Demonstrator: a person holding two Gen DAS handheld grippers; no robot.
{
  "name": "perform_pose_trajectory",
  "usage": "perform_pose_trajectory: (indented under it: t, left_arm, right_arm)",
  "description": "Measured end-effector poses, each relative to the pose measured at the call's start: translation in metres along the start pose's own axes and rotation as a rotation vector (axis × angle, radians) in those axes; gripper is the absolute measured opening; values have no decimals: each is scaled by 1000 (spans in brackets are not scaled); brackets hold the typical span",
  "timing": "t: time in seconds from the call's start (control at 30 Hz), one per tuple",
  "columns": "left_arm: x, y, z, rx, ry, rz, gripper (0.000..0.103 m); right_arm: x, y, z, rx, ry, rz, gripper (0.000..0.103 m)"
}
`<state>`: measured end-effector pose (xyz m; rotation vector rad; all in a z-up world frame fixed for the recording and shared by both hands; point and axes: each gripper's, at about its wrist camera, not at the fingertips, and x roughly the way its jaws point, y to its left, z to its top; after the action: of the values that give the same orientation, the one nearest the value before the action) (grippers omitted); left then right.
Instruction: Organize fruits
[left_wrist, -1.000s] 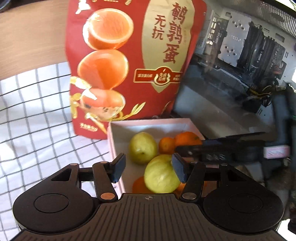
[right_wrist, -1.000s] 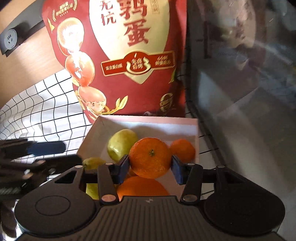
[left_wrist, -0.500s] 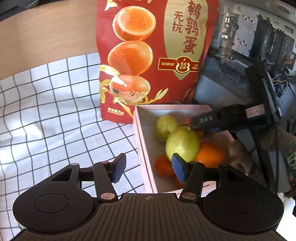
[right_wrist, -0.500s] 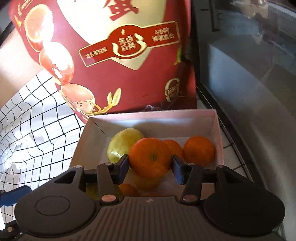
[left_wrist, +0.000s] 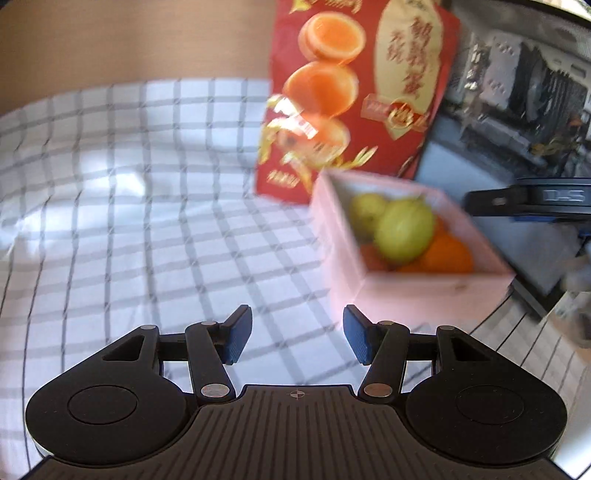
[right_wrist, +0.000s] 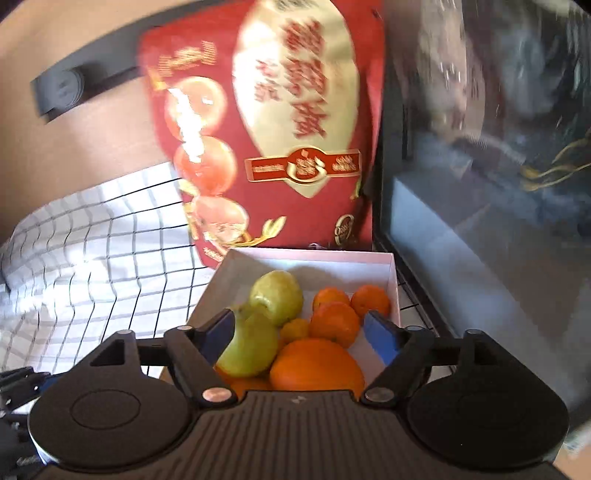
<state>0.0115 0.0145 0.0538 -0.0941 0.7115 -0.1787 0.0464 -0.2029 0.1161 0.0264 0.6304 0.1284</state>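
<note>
Right wrist view: your right tool (right_wrist: 299, 334), clenched on an orange half a second ago, is opening, nothing pressed between its pads, above the fruit in the pink box (right_wrist: 392, 280). Your left tool (left_wrist: 297, 334) has swung off the box and hangs released over bare checked cloth (left_wrist: 147, 229); the box sits near the table's right edge.

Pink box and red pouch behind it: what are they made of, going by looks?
Pink open-top box: looks like matte paperboard, with thin straight walls, crisp folded corners and no shine. Tall red printed pouch: likely glossy plastic or foil laminate, since bright glare streaks cross its printed front. Blur leaves both uncertain.
</note>
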Motion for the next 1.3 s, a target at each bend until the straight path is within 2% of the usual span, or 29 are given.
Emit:
perform_pose_trajectory:
  t: [0.13, 0.27, 0.47, 0.57, 0.63, 0.67, 0.83, 1.03, 1.3]
  left_arm:
    - [3, 9, -29, -26, 24, 44, 60]
    - [10, 9, -43, 19, 11, 80, 60]
    - [22, 7, -47, 40, -42, 108, 60]
    - [30, 0, -46, 75, -57, 128, 62]
    - [34, -4, -44, 88, -53, 133, 62]
    - [36, -4, -43, 91, -53, 132, 62]
    - [41, -7, -40, 97, -51, 132, 64]
    - [42, -6, -40, 96, -51, 133, 65]
    - [42, -4, -40, 88, -52, 125, 65]
  right_arm:
    - [-11, 28, -41, -32, 24, -24, 83]
    - [11, 42, -81, -39, 127, -55, 84]
    - [41, 45, -103, -30, 194, -97, 84]
    - [45, 45, -105, -17, 169, -114, 88]
    - [49, 46, -104, -17, 159, -144, 95]
    - [50, 46, -104, -20, 157, -168, 103]
    - [52, 36, -107, 38, 130, -143, 103]
    - [52, 38, -113, 21, 49, -135, 103]
    - [50, 38, -113, 24, 49, -133, 103]
